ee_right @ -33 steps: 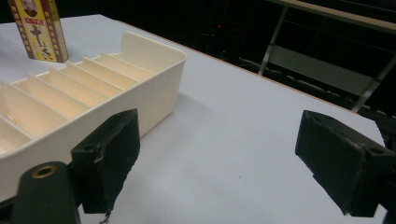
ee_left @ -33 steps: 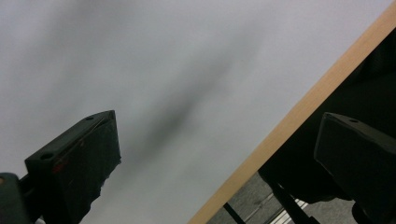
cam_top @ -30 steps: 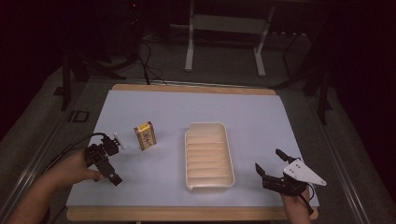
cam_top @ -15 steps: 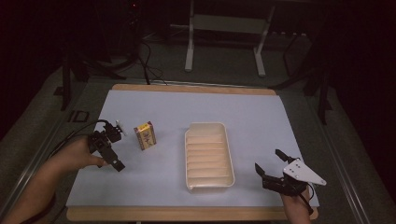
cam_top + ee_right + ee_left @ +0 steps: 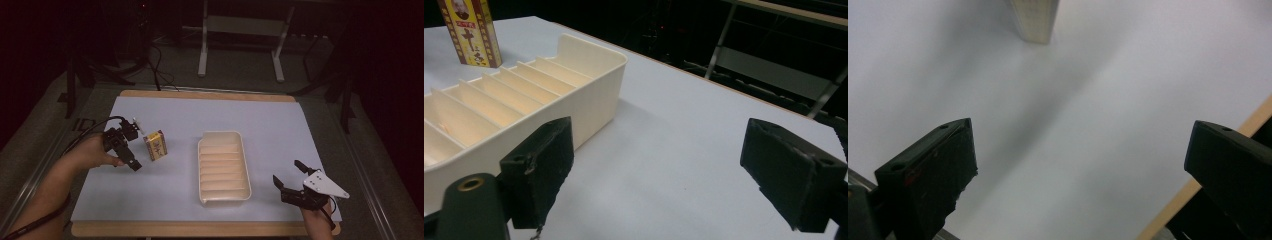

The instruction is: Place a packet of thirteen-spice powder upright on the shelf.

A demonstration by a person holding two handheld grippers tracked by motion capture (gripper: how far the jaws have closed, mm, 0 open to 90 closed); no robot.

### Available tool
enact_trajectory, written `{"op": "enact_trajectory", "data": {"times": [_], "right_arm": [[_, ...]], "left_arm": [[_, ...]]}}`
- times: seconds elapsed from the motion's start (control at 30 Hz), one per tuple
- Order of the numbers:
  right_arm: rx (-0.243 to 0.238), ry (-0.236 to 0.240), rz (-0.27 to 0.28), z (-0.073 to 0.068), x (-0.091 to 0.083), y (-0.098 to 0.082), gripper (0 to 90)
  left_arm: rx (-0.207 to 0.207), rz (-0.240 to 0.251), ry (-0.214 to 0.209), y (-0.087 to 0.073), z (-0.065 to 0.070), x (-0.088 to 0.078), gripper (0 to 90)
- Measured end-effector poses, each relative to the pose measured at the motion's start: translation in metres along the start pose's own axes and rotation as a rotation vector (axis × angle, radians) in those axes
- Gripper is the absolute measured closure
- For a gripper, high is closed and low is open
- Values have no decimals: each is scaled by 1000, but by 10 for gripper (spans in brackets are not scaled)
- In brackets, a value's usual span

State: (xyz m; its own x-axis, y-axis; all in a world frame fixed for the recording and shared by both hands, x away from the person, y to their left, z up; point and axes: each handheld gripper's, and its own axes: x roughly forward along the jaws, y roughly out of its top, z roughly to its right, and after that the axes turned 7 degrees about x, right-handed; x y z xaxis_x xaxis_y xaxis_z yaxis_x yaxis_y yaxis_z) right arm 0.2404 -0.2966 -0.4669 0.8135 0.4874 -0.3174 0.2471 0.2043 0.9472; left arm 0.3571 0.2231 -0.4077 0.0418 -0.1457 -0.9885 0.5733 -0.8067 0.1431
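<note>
Black and spread wide, the jaws of your left gripper (image 5: 131, 145) stood just beside the small box (image 5: 155, 145), to the box's left in the high view, with nothing pinched between them. In the left gripper view the jaws (image 5: 1073, 170) framed bare pale mat, and the box (image 5: 1035, 20) lay ahead of them and apart, only its lower end showing at the top edge, nearer the left-hand jaw than the right. You had not touched it; I could see mat between the jaws and the box in both views.

The box stood upright on the light blue mat (image 5: 280, 125), a yellow carton with red lettering and a small printed portrait near its top, as the right gripper view showed it (image 5: 470, 31). Its narrow side looked plain and pale from your left gripper.

To the box's right sat the cream tray (image 5: 223, 167), ribbed into several cross compartments, near the box but not touching it. Well beyond the tray from the box, at the mat's near right corner, your right gripper (image 5: 291, 176) rested with its jaws also spread and holding nothing; through them you looked along the tray's rim (image 5: 594, 50) toward the box at the far end.
</note>
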Motion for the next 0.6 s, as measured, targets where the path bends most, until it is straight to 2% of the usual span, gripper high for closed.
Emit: {"op": "enact_trajectory", "data": {"times": [0.17,0.33,0.6], "right_arm": [[5,4,-3,1,0,0,141],[-2,14,-7,1,1,-1,142],[-2,25,-6,0,1,-1,142]], "left_arm": [[22,-6,1,7,-2,0,7],[62,13,-31,19,-4,0,7],[101,12,-17,31,-10,-1,7]]}}
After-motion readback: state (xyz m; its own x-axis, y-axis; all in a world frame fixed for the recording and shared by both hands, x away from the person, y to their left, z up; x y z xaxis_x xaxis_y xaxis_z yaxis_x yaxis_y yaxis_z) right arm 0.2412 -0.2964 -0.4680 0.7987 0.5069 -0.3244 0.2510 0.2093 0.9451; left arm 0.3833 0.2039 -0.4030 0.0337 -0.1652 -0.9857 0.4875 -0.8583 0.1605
